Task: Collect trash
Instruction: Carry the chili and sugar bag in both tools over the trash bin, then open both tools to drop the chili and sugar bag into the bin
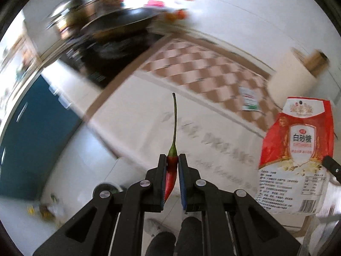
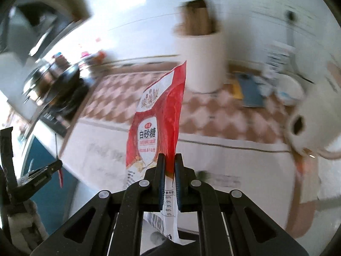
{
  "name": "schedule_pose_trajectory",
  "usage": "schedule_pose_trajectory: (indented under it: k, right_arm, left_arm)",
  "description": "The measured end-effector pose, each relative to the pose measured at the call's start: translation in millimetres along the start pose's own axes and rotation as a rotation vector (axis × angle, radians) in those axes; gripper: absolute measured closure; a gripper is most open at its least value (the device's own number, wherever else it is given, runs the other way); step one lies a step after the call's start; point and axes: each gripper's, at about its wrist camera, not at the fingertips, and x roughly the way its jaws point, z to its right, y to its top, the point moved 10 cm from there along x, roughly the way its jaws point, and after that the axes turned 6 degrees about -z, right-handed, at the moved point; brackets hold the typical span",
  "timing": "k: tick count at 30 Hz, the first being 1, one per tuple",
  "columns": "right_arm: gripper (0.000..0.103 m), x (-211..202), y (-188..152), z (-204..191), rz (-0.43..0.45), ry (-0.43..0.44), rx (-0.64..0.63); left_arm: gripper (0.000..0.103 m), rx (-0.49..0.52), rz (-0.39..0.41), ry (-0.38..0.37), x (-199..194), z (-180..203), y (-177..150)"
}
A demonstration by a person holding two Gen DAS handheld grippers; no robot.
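Observation:
My left gripper (image 1: 172, 160) is shut on a red chili pepper (image 1: 171, 177) with a long green stem that points away from me, held above the white counter (image 1: 127, 117). My right gripper (image 2: 169, 160) is shut on a red and white sugar bag (image 2: 157, 123), held upright in the air. The same bag shows in the left wrist view (image 1: 298, 155) at the right, with a right fingertip (image 1: 331, 166) on it. The left gripper (image 2: 49, 168) shows at the left edge of the right wrist view.
A checkered mat (image 1: 204, 72) lies on the counter. A white canister of wooden utensils (image 2: 202, 59), a black wok on a stove (image 1: 119, 23), a paper roll (image 2: 309, 115), a small packet (image 1: 250, 101), and scraps on the floor (image 1: 46, 209) by a blue cabinet (image 1: 36, 138).

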Motion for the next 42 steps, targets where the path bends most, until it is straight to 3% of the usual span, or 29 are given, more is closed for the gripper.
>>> schedule_pose_trajectory:
  k: [8, 11, 14, 19, 25, 31, 33, 37, 40, 42]
  right_arm:
    - [0.096, 62.8, -47.0, -173.6, -0.163, 0.177, -0.285]
    - [0.096, 99.3, -91.1, -249.9, -0.243, 0.226, -0.431]
    - [0.097, 136.0, -137.0, -301.6, -0.314, 0.256, -0.526]
    - [0.097, 226.6, -237.8, -381.4, -0.445, 0.257, -0.669]
    - [0.097, 360.9, -346.1, -421.2, -0.579, 0.200, -0.740]
    - [0.097, 520.8, -443.2, -434.7, -0.723, 0.137, -0.751]
    - [0.097, 567.7, -473.2, -437.9, -0.801, 0.129, -0.739]
    - [0.097, 637.2, -508.0, -439.3, -0.869, 0.086, -0.778]
    - [0.097, 677.0, -524.8, -441.4, -0.923, 0.059, -0.801]
    - [0.095, 694.5, -535.0, -441.6, -0.968, 0.043, -0.803]
  left_arm:
    - [0.095, -0.357, -0.098, 0.092, 19.0, -181.0, -85.0]
    - [0.095, -0.491, -0.143, 0.120, 35.0, -243.4, -129.1]
    - [0.095, -0.608, -0.190, 0.138, 60.5, -298.4, -173.2]
    - [0.095, -0.759, -0.279, 0.101, 137.0, -363.0, -238.5]
    - [0.095, -0.923, -0.390, -0.109, 285.5, -405.9, -297.4]
    - [0.095, -0.993, -0.504, -0.279, 429.8, -428.5, -329.6]
    - [0.095, -1.003, -0.545, -0.300, 468.5, -432.8, -337.7]
    - [0.094, -0.976, -0.610, -0.309, 524.4, -437.3, -345.9]
    - [0.094, -0.982, -0.639, -0.326, 542.4, -438.7, -353.8]
    - [0.085, -0.984, -0.646, -0.312, 547.2, -444.4, -356.7]
